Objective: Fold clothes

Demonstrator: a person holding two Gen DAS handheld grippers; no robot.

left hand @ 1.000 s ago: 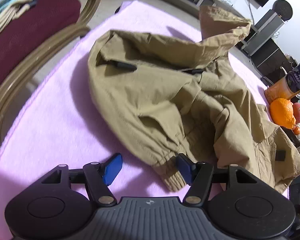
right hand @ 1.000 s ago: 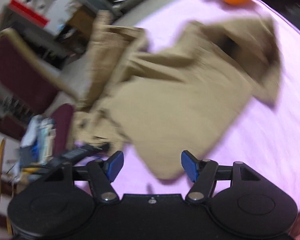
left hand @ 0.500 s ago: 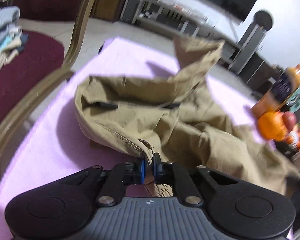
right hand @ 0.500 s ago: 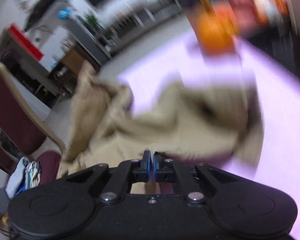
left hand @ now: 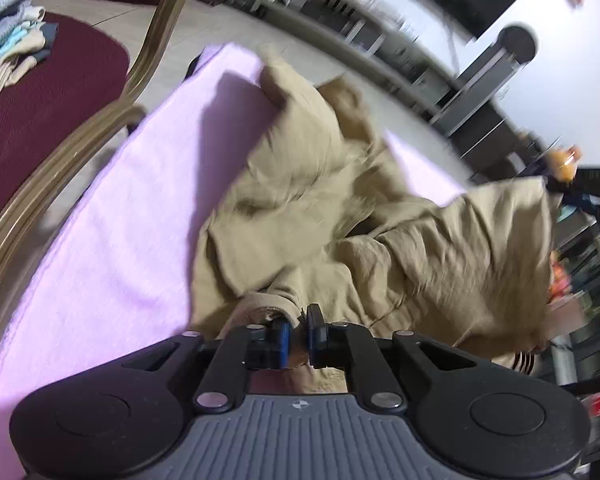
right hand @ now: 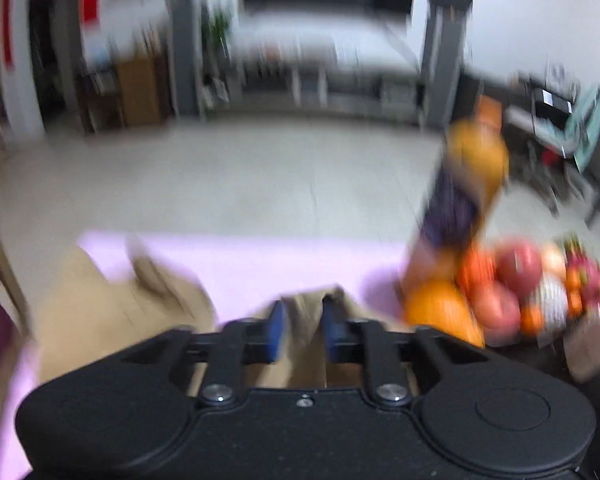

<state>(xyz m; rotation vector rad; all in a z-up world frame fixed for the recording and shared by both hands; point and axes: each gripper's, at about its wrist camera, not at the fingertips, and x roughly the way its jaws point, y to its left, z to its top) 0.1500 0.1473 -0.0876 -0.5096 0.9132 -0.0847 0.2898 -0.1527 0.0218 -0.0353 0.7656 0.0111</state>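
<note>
The pink cloth covers the table and is the largest thing before me. To its left stands a chair with folded clothes on the seat. On the cloth, in the middle and reaching to the right, lies the khaki jacket, crumpled and partly lifted. At the far right of the table I see a bottle and a heap of fruit, near the jacket's right end.

I judge the jacket is light and soft, with thin cotton-like fabric that wrinkles and sags when lifted, so it will not keep a shape by itself. It is not fragile and not slippery. The firm places to hold are the ribbed cuff and the hems, where the cloth is thicker.

My left gripper is clamped on the jacket at the cuff; the jaws have just opened a little, yet cloth fills the narrow gap between them. My right gripper has also just been opening; a fold of the jacket stands between its blue pads, and the blurred picture does not tell me if they press it.
</note>
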